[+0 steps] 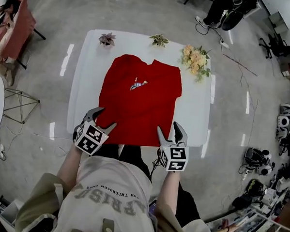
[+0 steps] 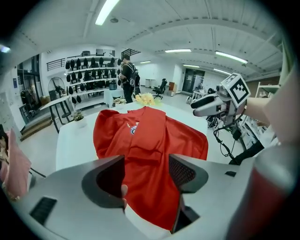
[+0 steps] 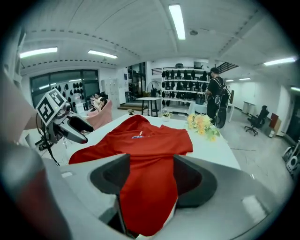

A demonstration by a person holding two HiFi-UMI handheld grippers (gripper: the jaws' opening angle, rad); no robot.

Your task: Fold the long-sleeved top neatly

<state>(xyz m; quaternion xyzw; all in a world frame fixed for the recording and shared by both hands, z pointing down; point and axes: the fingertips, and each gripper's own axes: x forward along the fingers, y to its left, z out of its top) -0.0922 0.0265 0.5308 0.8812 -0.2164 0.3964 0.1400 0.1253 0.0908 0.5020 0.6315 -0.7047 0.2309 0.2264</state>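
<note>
Red long-sleeved top (image 1: 138,100) lies flat on the white worktop (image 1: 86,76), neck far away, bottom edge close to the person. The left claw (image 1: 106,117) and right claw (image 1: 167,127) are both open, one at each near corner, so the fold should go away from the person.

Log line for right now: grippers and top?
left gripper: open, at near hem | right gripper: open, at near hem | red top: lying on white table
</note>
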